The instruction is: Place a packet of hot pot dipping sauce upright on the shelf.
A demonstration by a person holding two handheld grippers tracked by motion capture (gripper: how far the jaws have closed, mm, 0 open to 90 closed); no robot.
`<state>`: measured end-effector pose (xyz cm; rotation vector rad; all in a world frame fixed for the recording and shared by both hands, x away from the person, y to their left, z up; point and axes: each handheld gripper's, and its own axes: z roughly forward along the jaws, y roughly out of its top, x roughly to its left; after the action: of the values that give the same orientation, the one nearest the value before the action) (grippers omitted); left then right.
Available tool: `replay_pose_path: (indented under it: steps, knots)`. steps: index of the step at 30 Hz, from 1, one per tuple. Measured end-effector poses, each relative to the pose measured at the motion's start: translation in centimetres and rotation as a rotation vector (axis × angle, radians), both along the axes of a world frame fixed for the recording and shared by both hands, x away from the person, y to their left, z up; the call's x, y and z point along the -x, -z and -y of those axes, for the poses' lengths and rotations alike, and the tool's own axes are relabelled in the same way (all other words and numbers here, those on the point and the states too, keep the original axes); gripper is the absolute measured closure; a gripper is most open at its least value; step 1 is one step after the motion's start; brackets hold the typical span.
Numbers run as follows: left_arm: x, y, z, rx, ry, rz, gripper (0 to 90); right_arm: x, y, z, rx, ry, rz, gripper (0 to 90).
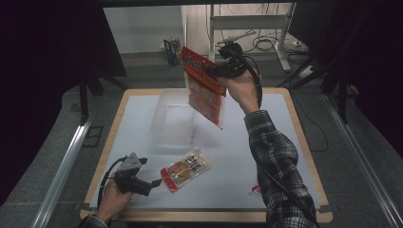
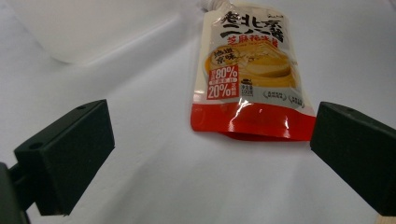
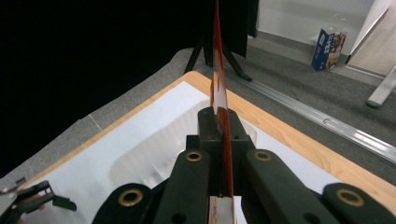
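Right tool [image 1: 212,68] is clamped on the top edge of a red snack packet [image 1: 205,90], hanging it above the clear plastic container [image 1: 172,118], apparently for lowering in. Left tool [image 1: 151,183], jaws wide, faces the sauce pouch [image 1: 186,169] lying flat on the counter [image 1: 237,161], likely next for pickup.

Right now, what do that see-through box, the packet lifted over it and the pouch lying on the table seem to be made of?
The box looks like clear, slightly frosted plastic: the white table cover shows through its walls. The red packet, clamped in the right gripper, seems thin printed plastic film; edge-on it is nearly flat. The pouch looks like glossy laminated film, perhaps foil-lined: light glints off its wrinkled red bottom edge.
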<state>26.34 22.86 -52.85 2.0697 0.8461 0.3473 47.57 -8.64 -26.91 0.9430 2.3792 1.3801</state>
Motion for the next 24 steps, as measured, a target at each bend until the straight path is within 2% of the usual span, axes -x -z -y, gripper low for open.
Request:
replay_pose_path:
  steps: [2,7,15,17,24]
  knots:
    - [0.1,0.1,0.1,-0.022,-0.004,0.022,0.0,-0.3,-0.1,-0.8,-0.006,0.000,0.004,88.9]
    - [0.1,0.1,0.3,-0.049,-0.007,0.038,0.0,-0.8,-0.2,-2.0,-0.019,0.006,0.010,88.9]
    - [0.2,0.0,0.3,-0.042,-0.014,0.051,0.0,-1.3,-0.2,-4.0,-0.029,0.009,0.015,88.8]
    - [0.2,0.0,0.3,-0.041,-0.012,0.053,0.0,-1.7,0.0,-5.1,-0.030,0.009,0.020,88.8]
    - [0.2,0.0,0.3,-0.043,-0.009,0.054,0.0,-2.4,0.7,-7.0,-0.041,0.012,0.019,88.9]
